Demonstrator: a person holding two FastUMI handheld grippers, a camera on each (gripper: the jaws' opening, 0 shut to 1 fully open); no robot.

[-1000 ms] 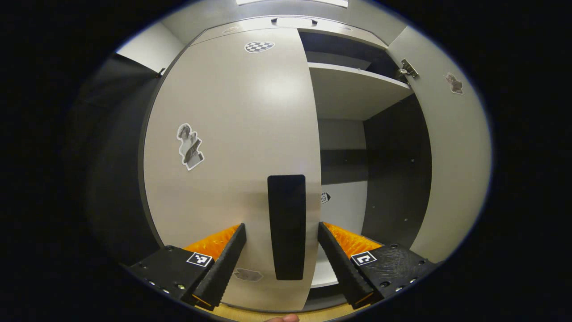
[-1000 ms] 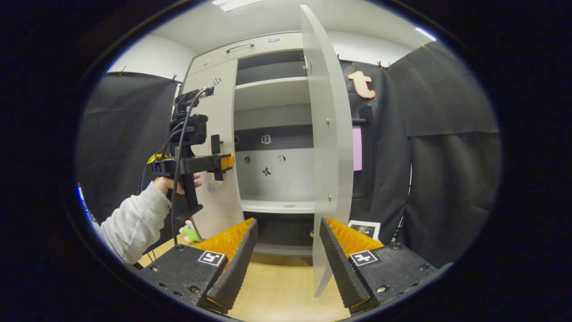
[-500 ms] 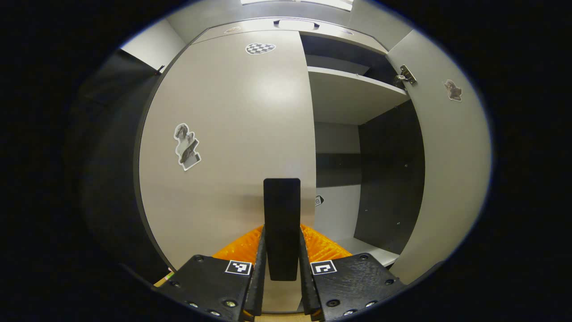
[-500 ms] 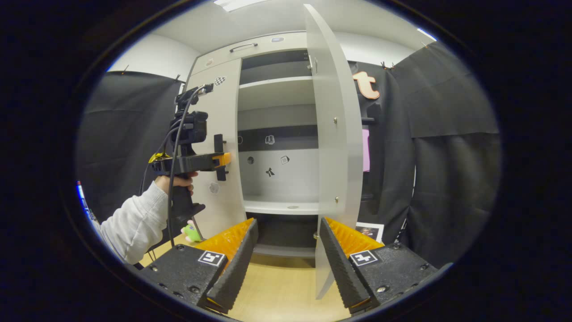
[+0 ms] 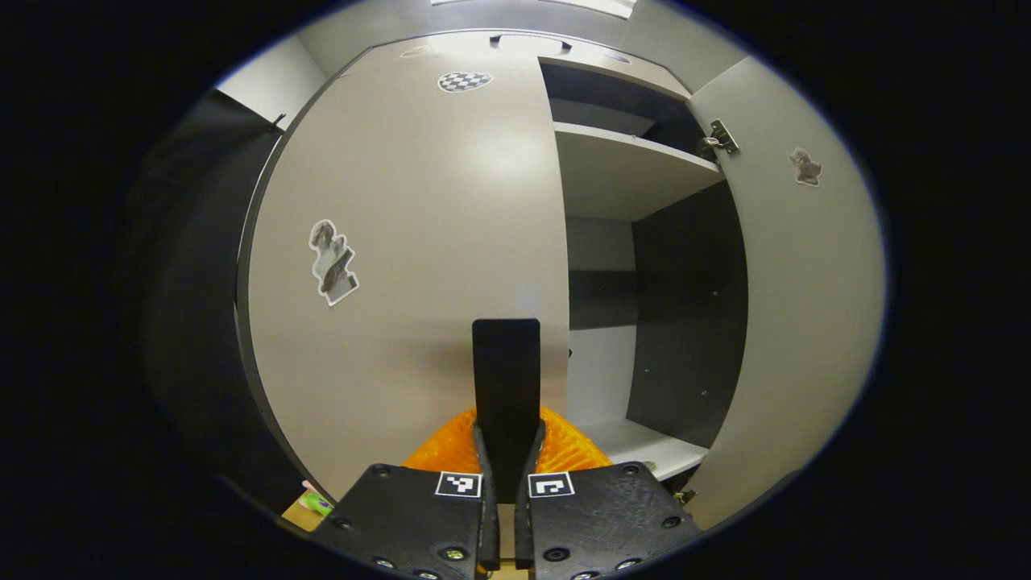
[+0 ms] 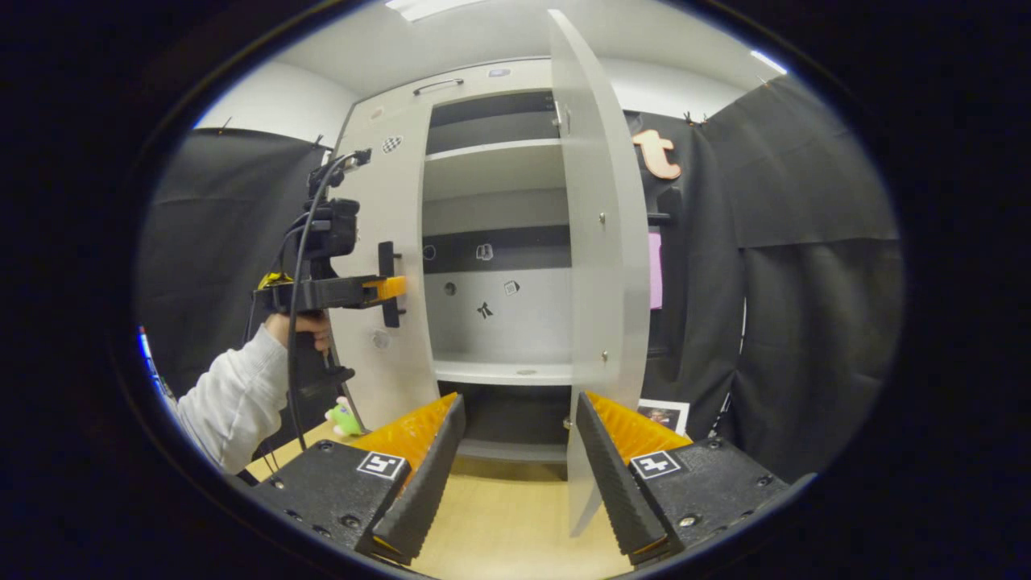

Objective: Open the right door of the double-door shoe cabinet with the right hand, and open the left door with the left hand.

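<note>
- The left gripper (image 5: pixel 506 471) pinches the black handle (image 5: pixel 506 387) of the left door (image 5: pixel 403 242), one finger pressed on each side of it
- In the right gripper view, the left gripper (image 6: pixel 392 287) is level at the handle (image 6: pixel 388 283), held by a hand (image 6: pixel 300 324) in a light sleeve (image 6: pixel 229 399)
- The right gripper (image 6: pixel 515 475) hangs with its fingers spread apart, nothing between them, near the bottom edge of the right door (image 6: pixel 600 266)
- The right door stands swung wide, edge-on toward the right gripper
- The left door sits only slightly ajar
- The shoe cabinet (image 6: pixel 495 234) shows pale shelves and a dark back band inside
- The floor (image 6: pixel 499 524) is light wood; black cloth (image 6: pixel 805 266) hangs on both sides
</note>
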